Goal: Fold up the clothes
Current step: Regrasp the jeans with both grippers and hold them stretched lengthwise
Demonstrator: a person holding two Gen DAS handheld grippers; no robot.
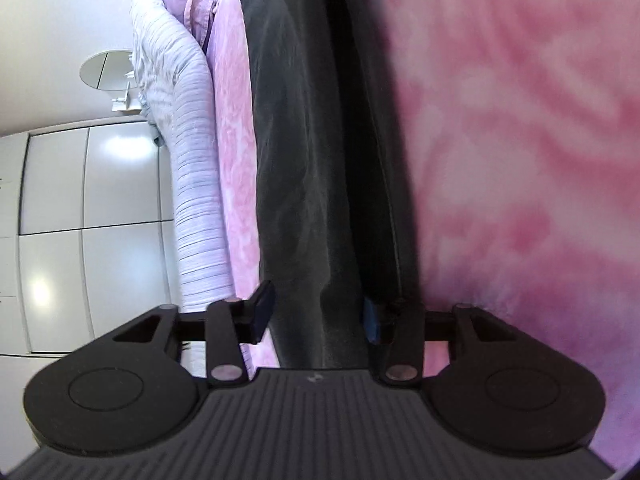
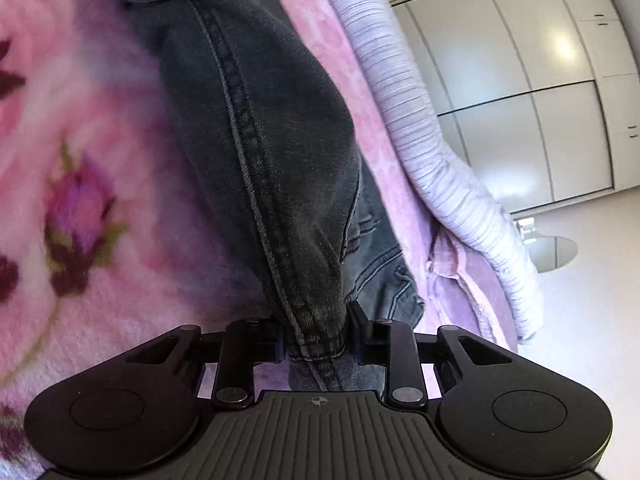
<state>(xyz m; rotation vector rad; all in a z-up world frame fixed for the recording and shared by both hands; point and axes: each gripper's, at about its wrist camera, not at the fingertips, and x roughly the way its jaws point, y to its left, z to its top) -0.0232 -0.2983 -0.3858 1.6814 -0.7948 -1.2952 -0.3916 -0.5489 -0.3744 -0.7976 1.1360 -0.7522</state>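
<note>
On the blanket [image 2: 88,128], both grippers, left [image 1: 316,318] and right [image 2: 316,334], pinch the jeans [image 2: 272,152]; keep the seams level beside the striped top [image 2: 420,120].

Pink blanket [image 1: 520,140] blurred; jeans [image 2: 272,140] cut off above.

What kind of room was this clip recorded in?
Probably a bedroom: a pink floral blanket covers a soft surface, tall white wardrobe doors line the wall, and clothes lie about, dark jeans and a striped top.
</note>
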